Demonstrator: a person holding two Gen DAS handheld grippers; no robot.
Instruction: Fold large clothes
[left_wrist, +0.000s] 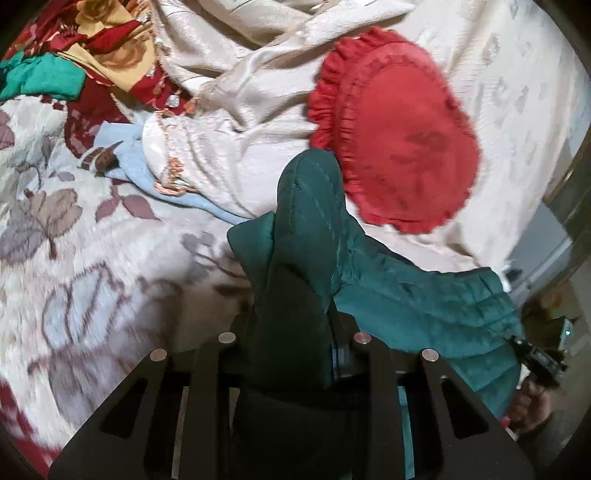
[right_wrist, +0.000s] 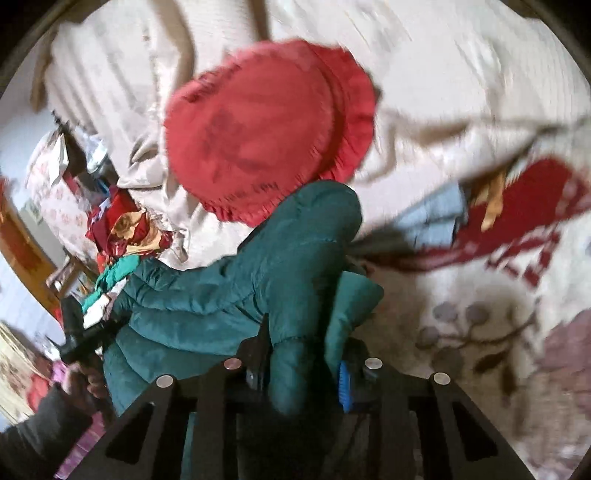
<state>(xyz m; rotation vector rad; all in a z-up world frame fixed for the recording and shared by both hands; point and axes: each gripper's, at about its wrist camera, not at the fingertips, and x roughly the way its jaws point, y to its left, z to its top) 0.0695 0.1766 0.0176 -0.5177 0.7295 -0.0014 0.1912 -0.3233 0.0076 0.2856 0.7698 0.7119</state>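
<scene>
A dark teal quilted jacket hangs lifted above the bed, stretched between both grippers. My left gripper is shut on one bunched part of it; the cloth covers the fingertips. My right gripper is shut on another part of the jacket, with a blue pad showing beside the cloth. The right gripper also shows in the left wrist view, and the left gripper in the right wrist view, each held by a hand.
A red frilled round cushion lies on the cream bedspread just beyond the jacket. A floral blanket, a light blue cloth and a heap of red, yellow and green clothes lie to the left.
</scene>
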